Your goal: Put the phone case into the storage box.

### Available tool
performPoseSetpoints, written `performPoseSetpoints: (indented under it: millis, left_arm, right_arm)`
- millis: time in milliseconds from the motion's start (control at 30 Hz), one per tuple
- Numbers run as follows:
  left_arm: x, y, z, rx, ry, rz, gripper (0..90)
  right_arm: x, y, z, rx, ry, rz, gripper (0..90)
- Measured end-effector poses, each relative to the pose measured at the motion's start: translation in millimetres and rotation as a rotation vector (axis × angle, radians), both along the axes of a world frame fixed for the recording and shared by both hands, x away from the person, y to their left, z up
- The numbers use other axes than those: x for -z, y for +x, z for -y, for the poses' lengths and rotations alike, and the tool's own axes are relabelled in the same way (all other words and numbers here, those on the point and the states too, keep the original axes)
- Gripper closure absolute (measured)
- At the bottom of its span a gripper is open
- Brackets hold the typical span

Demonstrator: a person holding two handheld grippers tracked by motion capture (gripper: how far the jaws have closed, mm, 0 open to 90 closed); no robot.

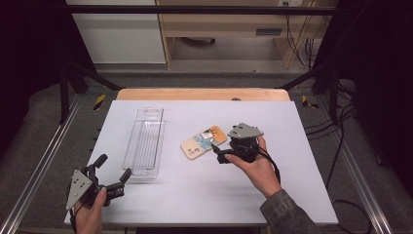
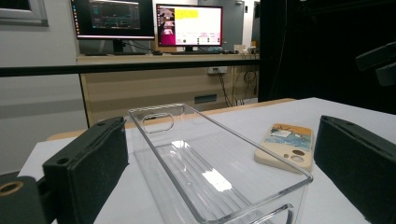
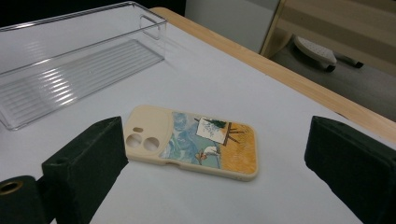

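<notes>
We're over a white table top (image 1: 204, 195) with a strip of pale wood along its far edge, black frame rails down both sides and dark grey floor around it. Beyond the table the left gripper view picks up a wooden desk carrying two lit monitors (image 2: 154, 22), and a black curtain closes off the right.

Now the phone case (image 1: 204, 142): it lies flat near the middle of the table, back side up, cream coloured, with a raised camera block and two round lens holes at one end and a painted scene in blue swirls and yellow-orange over the rest. Just to its left sits a long clear plastic bin (image 1: 144, 142), ribbed on the floor, a handle slot cut in its far end wall.

Our right gripper (image 1: 220, 155) hovers just at the case's near right side, jaws spread wide with the case lying between them in its own view. Our left gripper (image 1: 113, 170) waits at the bin's near end, jaws also wide apart, holding nothing
</notes>
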State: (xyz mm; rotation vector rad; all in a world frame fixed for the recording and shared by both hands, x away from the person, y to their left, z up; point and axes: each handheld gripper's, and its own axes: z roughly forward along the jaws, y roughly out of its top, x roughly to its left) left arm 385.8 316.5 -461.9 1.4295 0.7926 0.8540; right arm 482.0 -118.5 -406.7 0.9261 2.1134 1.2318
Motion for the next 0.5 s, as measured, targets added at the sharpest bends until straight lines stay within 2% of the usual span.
performPoseSetpoints:
  millis: [233,500]
  left_arm:
    - [0.0,0.3,0.5,0.005,-0.004,-0.001,2.7]
    - [-0.4,0.2,-1.3,0.001,-0.009,0.0,2.8]
  right_arm:
    - [-0.3,24.3,-18.5,-0.001,-0.051,-0.06,6.2]
    - [-3.4,36.7,-33.8,-0.021,-0.094,-0.096,6.9]
